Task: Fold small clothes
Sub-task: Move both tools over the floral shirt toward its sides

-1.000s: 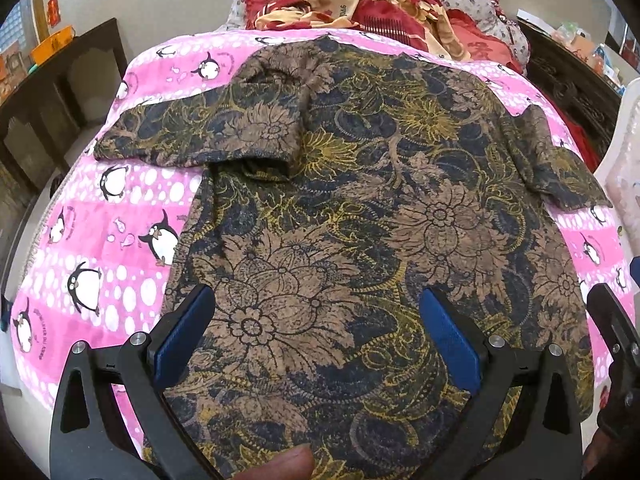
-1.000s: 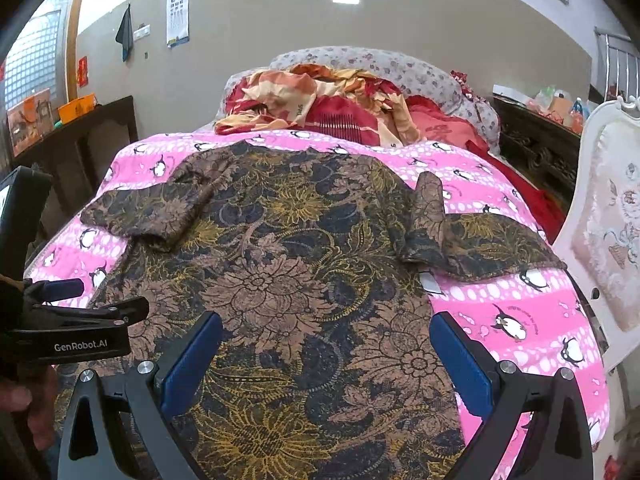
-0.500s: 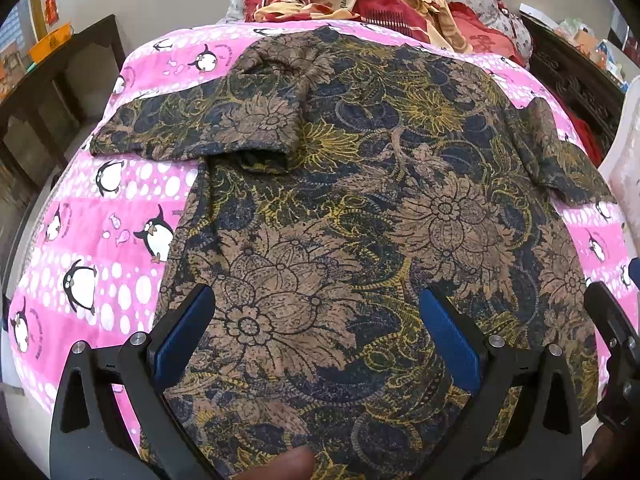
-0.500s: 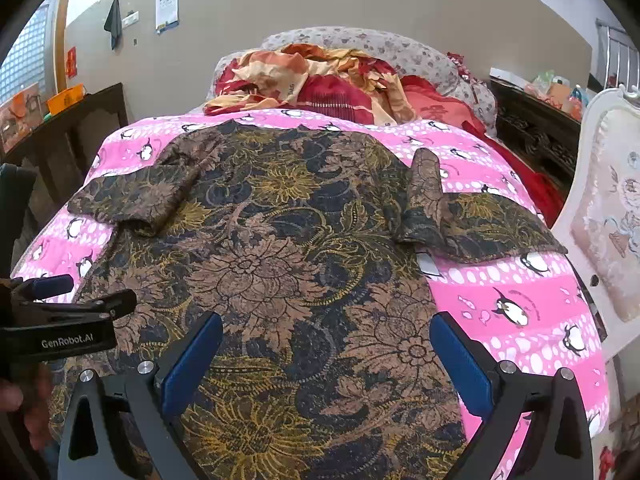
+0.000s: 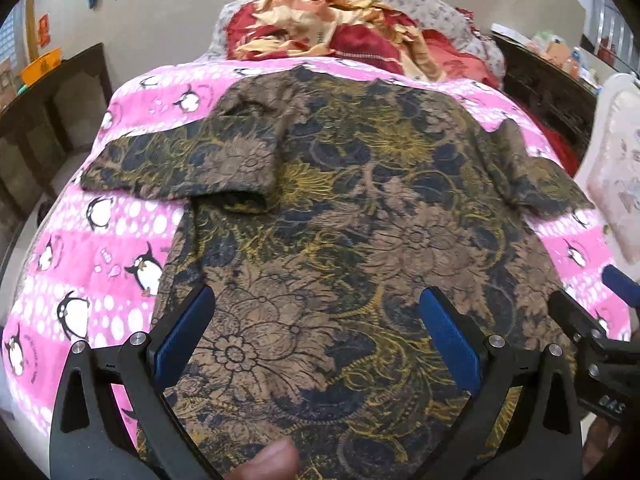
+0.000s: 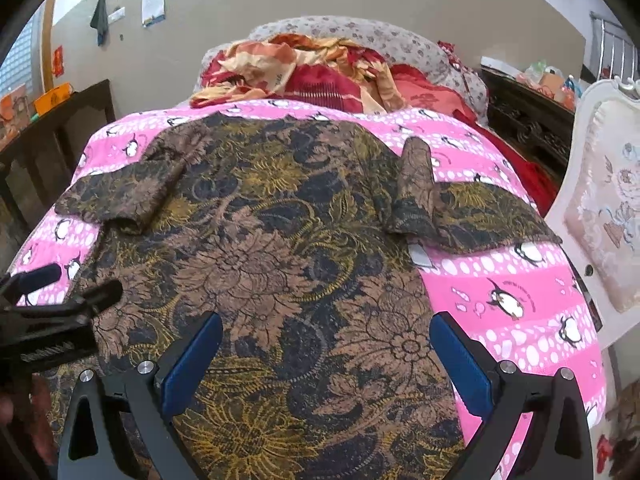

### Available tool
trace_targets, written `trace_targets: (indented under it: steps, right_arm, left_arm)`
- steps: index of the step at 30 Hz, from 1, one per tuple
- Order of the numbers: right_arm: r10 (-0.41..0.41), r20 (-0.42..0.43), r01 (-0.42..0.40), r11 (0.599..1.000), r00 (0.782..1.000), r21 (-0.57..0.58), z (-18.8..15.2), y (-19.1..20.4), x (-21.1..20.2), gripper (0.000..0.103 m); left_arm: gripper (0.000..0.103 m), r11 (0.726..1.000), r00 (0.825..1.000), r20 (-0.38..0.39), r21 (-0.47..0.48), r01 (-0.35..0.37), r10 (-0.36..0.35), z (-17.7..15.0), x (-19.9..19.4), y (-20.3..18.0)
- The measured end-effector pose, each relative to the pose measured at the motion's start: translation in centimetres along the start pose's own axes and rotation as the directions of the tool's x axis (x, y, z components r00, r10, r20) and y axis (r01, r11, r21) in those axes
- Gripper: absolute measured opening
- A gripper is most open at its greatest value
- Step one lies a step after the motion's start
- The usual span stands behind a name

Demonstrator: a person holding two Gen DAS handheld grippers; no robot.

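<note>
A dark floral shirt [image 5: 344,216] in brown, gold and navy lies spread flat, back up, on a pink penguin blanket [image 5: 100,240]; it also shows in the right wrist view [image 6: 256,248]. Its left sleeve [image 5: 180,164] and right sleeve [image 6: 472,216] stick out sideways. My left gripper [image 5: 316,332] is open and empty, hovering over the shirt's lower left part. My right gripper [image 6: 324,352] is open and empty over the lower right part. Each gripper shows at the edge of the other's view.
A heap of red and orange bedding [image 6: 304,76] and a pillow lie at the bed's head. Dark wooden furniture [image 6: 52,136] stands on the left, a dark cabinet [image 6: 528,120] and a white upholstered chair [image 6: 600,216] on the right.
Both cameras have tilted up and pulled back a little, so more of the wall and the bed's head shows. The shirt has not moved. Both grippers stay open.
</note>
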State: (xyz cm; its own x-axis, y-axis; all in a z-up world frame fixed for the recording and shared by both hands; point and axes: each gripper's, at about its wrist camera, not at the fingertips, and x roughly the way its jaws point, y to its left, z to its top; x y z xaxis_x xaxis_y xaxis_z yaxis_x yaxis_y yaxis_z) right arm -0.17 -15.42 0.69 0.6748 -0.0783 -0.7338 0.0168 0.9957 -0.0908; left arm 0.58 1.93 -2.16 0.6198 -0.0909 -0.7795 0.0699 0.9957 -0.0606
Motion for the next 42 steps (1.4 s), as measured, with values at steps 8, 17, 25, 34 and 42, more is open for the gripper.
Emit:
trace_targets:
  steps: [8,17,25,34,42]
  right_arm:
    - [0.002,0.016,-0.002,1.0,1.0,0.018,-0.3,-0.7,-1.0,0.103]
    - [-0.006,-0.006,0.006,1.0,1.0,0.022,0.0,-0.8,0.3,0.103]
    - [-0.012,-0.02,0.012,1.0,1.0,0.011,1.4,-0.7,2.7,0.103]
    - [-0.012,-0.016,0.012,1.0,1.0,0.004,2.5,-0.3,4.0,0.103]
    - [-0.007,0.029,0.007,1.0,1.0,0.009,3.2,-0.1,6.4,0.103]
  left_arm:
    - [0.102,0.998,0.999,-0.041,0.059,-0.013,0.015,-0.6,0.4,-1.1]
    - [0.102,1.0,0.999,-0.051,-0.017,-0.002,0.001,-0.3,1.7,0.1]
    - [0.102,0.997,0.995,-0.078,-0.028,-0.07,0.068,1.2,4.2,1.4]
    - [0.102,0.997,0.993,-0.097,-0.033,-0.066,0.063,2.1,5.9,1.5]
    - [0.102,0.997,0.994,-0.085,-0.021,-0.077,0.075,3.0,8.8,2.3]
